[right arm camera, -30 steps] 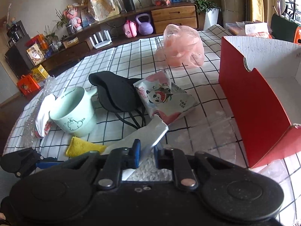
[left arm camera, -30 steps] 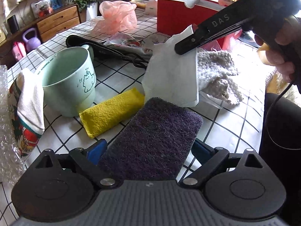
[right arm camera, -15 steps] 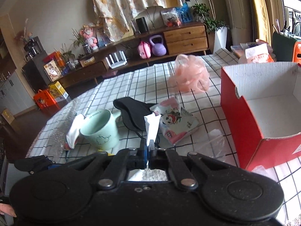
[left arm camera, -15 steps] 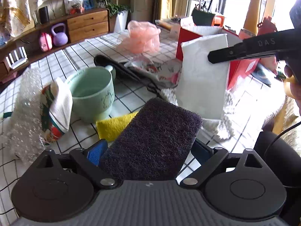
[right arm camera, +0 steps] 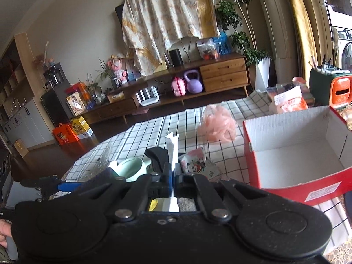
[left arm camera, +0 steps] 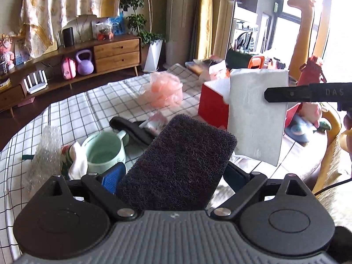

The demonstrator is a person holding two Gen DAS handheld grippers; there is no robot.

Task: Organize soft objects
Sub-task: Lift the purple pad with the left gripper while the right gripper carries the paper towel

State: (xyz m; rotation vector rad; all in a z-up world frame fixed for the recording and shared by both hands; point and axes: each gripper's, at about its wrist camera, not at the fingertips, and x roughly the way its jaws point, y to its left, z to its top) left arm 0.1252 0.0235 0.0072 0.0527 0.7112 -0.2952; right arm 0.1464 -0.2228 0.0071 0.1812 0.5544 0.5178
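In the left wrist view, your left gripper point(left arm camera: 176, 171) clamps its jaws on the dark scouring pad point(left arm camera: 179, 162) at lower center, above the checkered counter point(left arm camera: 72, 112). At right hangs the white cloth point(left arm camera: 256, 116).

In the right wrist view, your right gripper point(right arm camera: 173, 172) pinches that white cloth point(right arm camera: 172, 148) edge-on at center; the red box point(right arm camera: 292, 154) sits right.

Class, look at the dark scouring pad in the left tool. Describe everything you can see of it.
The scouring pad is a dark, purplish-black rectangle with rounded corners, made of coarse, fuzzy fibre that looks abrasive. The left tool clamps its near end between blue-padded fingers, one on each side. It sticks out forward and tilts upward, held in the air above the checked tablecloth. Nothing else touches it.
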